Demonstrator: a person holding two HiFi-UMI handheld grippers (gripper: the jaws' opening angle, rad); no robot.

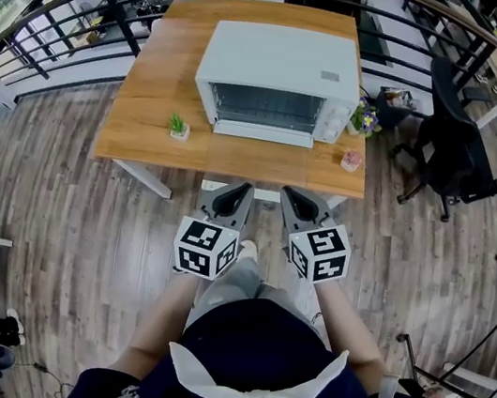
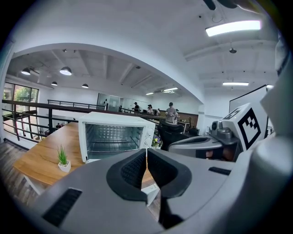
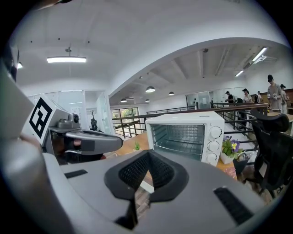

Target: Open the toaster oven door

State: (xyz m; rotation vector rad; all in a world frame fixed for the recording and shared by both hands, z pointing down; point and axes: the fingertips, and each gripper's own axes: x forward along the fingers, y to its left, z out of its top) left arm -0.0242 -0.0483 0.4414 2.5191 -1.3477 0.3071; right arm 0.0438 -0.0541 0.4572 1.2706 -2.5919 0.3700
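My left gripper [image 1: 236,191] and right gripper [image 1: 296,200] hang off the table's [image 1: 135,140] near edge, both pinched fully closed on nothing. The toaster oven [image 1: 281,70] sits mid-table toward the far edge, its door [image 1: 263,133] apparently already dropped flat. Reaching in with the jaws shut, I'd risk bumping that door or shoving the oven back; the potted plant [image 1: 179,126] left and pink pot [image 1: 351,160] right leave an open lane between.

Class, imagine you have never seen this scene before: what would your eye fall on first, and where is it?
The white toaster oven stands out, in the middle of the wooden table. Nearer the person, the left gripper and right gripper hang side by side just short of the table, jaws shut.
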